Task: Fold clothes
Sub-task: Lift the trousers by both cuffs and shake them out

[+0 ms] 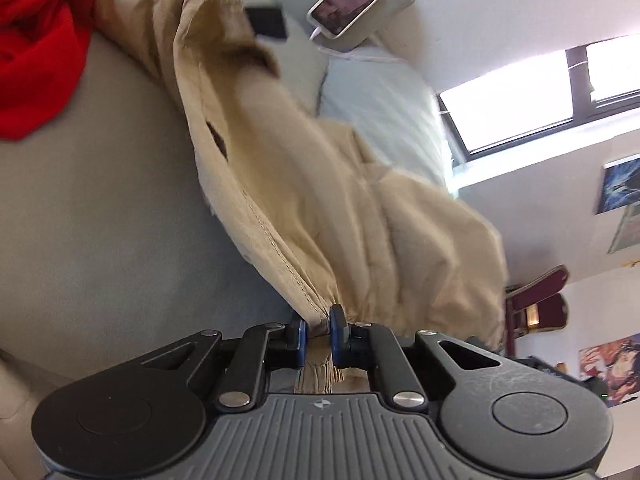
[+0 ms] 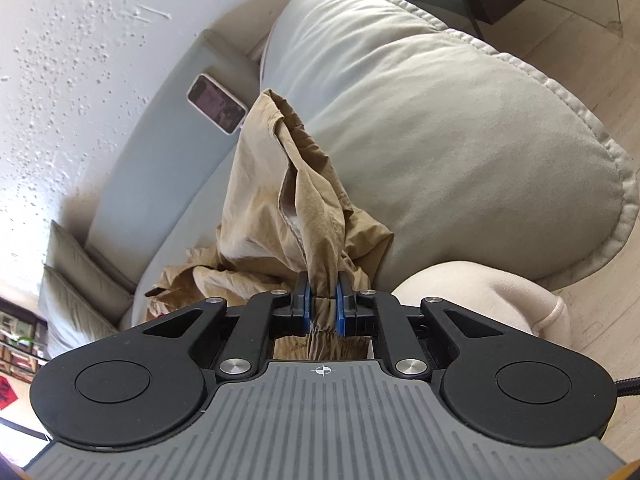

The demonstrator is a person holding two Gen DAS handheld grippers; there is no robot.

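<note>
1. Left gripper (image 1: 318, 326): jaws clamped on gathered edge of tan garment (image 1: 304, 200).
2. Right gripper (image 2: 323, 303): jaws clamped on another bunched edge.
3. Garment hangs above grey sofa (image 2: 460, 128); bare cushion alongside.
4. Red cloth (image 1: 36, 52), phone (image 2: 216, 104) beyond.

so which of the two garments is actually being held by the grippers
The tan garment: the left gripper and right gripper each pinch its edge. The red garment lies untouched on the sofa.
</note>
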